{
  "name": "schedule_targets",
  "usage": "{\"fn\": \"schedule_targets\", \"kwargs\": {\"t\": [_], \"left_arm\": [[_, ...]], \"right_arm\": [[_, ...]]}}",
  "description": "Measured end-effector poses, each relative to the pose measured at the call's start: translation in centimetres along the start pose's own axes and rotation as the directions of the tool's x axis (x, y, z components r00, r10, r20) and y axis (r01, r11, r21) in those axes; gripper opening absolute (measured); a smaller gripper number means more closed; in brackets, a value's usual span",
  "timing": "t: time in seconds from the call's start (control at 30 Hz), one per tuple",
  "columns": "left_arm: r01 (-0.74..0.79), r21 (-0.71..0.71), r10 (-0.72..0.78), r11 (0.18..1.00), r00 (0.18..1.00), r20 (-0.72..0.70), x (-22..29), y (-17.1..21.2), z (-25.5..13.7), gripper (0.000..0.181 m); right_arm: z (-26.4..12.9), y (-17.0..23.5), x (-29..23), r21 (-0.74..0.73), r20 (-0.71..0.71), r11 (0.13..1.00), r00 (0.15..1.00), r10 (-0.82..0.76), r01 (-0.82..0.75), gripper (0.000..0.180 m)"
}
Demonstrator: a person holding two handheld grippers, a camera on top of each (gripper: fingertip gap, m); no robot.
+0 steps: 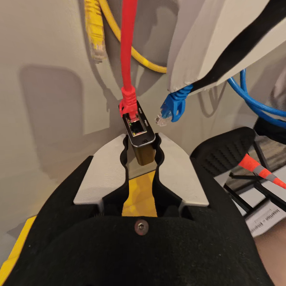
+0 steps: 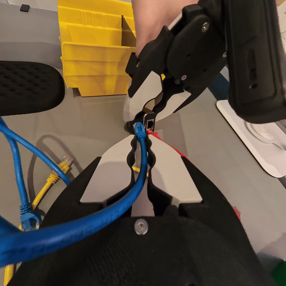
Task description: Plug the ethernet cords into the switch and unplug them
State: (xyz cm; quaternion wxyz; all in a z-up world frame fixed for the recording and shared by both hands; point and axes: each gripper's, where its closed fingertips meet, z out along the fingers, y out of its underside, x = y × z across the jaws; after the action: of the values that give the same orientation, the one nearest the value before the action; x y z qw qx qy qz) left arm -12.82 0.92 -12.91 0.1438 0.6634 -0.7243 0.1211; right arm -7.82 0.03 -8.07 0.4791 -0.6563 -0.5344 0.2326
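Two grippers are at work over a grey tabletop (image 2: 92, 123), and three cords lie in play: one red, one blue, one yellow.

The left gripper (image 1: 142, 137) has its fingers pinched on the switch (image 1: 139, 131), a small dark box held up off the table with its port face toward the camera. Two ports show on that face. The red cord (image 1: 127, 61) is plugged into the farther one; the nearer port sits empty, with tiny lights beside it.

The right gripper (image 2: 141, 137) has its fingers pressed on the blue cord (image 2: 143, 162) just behind its plug. That blue plug (image 1: 171, 109) hangs just beside the switch, apart from it, its clear tip angled toward the open port. From the right wrist view the plug overlaps the switch (image 2: 149, 122), so the gap is hard to judge there. The blue cord's other end (image 2: 27, 215) rests on the table.

The yellow cord (image 2: 51, 179) lies loose on the table, plugged into nothing; its far run is cut off by the frame.

Behind stand yellow bins (image 2: 96, 61), probably two or three nested, though the edges blur together. A black mesh chair (image 1: 224, 151) and an orange cone (image 1: 260, 171) sit partly hidden at the side.
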Motion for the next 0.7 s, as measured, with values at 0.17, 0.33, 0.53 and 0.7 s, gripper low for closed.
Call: {"fn": "schedule_targets", "kwargs": {"t": [0.17,0.33,0.53,0.7], "left_arm": [[0.012,0.071,-0.027,0.997,0.977,0.21,-1.4,-0.3,0.0,0.027],[0.001,0.138,-0.043,0.99,0.953,0.298,-1.7,-0.8,0.2,0.025],[-0.021,0.111,-0.018,0.994,0.94,0.341,-2.2,-1.6,0.5,0.025],[-0.041,0.04,0.025,0.998,0.943,0.331,-2.4,-1.9,1.1,0.025]], "right_arm": [[-0.7,-0.2,0.1,0.007,-0.005,1.0,1.0,0.009,-0.009,0.012],[-1.2,-0.2,-0.3,-0.004,0.007,1.0,1.0,0.012,-0.012,0.012],[-1.4,0.4,-0.9,-0.046,0.043,0.999,0.999,-0.002,0.004,0.012],[-1.9,0.8,-2.2,-0.082,0.115,0.996,0.993,-0.02,0.029,0.012]]}}
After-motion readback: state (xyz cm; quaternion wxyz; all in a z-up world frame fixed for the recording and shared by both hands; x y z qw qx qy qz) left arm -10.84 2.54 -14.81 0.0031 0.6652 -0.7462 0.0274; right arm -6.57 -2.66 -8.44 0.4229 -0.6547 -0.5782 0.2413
